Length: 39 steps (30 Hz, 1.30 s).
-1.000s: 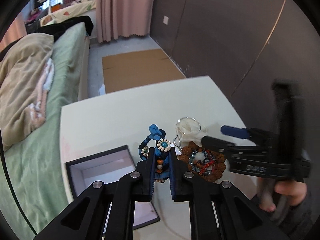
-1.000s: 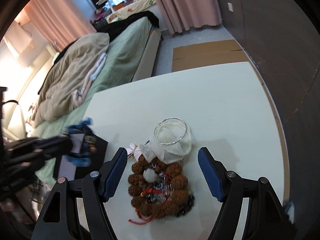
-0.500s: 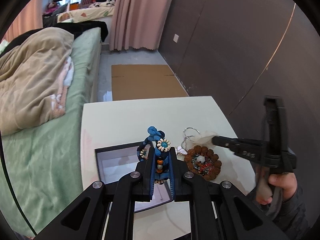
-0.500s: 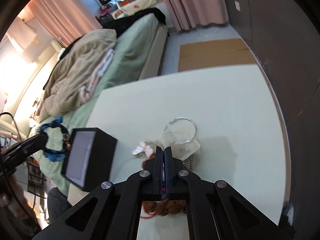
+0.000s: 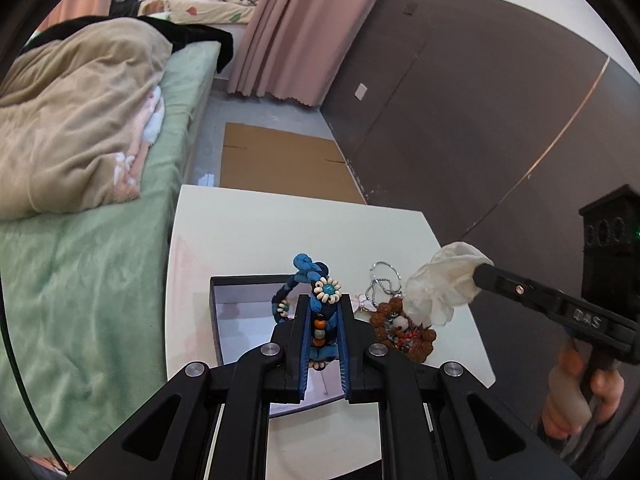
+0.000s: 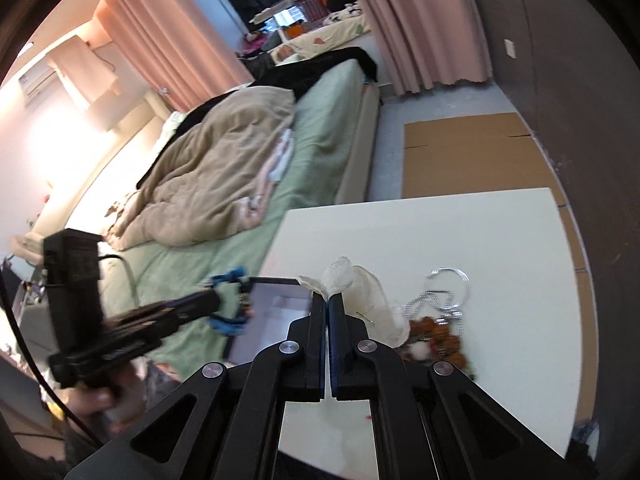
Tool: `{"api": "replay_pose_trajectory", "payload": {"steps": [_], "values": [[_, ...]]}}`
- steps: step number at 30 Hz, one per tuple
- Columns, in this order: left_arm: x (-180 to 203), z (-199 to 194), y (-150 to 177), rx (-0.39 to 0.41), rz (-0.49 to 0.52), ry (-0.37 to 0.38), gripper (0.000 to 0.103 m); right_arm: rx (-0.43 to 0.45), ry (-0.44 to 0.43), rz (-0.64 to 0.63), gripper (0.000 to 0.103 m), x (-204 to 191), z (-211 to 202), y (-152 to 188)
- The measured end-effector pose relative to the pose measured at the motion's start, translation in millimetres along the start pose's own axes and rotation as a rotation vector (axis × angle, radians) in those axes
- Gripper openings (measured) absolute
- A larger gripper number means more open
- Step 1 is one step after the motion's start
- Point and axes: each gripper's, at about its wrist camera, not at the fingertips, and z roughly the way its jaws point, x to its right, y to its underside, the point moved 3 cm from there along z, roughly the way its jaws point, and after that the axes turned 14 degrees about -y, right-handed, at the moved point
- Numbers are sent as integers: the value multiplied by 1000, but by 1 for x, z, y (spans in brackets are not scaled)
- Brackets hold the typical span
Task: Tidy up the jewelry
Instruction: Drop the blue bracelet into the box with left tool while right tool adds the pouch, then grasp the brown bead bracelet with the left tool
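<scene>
My left gripper (image 5: 323, 304) is shut on a blue braided bracelet (image 5: 316, 292) with beads and a white flower, held above the open black jewelry box (image 5: 248, 320) on the white table (image 5: 280, 220). My right gripper (image 6: 329, 300) is shut on a small white sheer pouch (image 6: 360, 292), lifted off the table; the pouch also shows in the left wrist view (image 5: 444, 284). A brown bead bracelet (image 5: 404, 336) and a silver bangle with chain (image 5: 384, 276) lie on the table right of the box.
A green bed (image 5: 80, 260) with a beige duvet borders the table's left edge. A dark wall (image 5: 480, 100) runs along the right. Flat cardboard (image 5: 280, 168) lies on the floor beyond the table.
My right gripper closed on the white pouch and lifted it off the pile. My left gripper carried the blue bracelet up and over the open box.
</scene>
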Motion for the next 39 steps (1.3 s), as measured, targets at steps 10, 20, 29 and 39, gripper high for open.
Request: {"api": "replay_pose_trajectory", "payload": {"steps": [10, 20, 29, 39], "values": [[-22, 2, 2, -35, -97, 86, 75, -30, -38, -39, 3, -39, 28, -4], [-69, -29, 2, 56, -158, -16, 82, -64, -93, -28, 3, -56, 64, -2], [-83, -43, 7, 91, -194, -83, 82, -74, -33, 75, 74, -36, 72, 8], [-39, -39, 5, 91, -117, -73, 82, 28, 248, 162, 75, 19, -5, 31]]}}
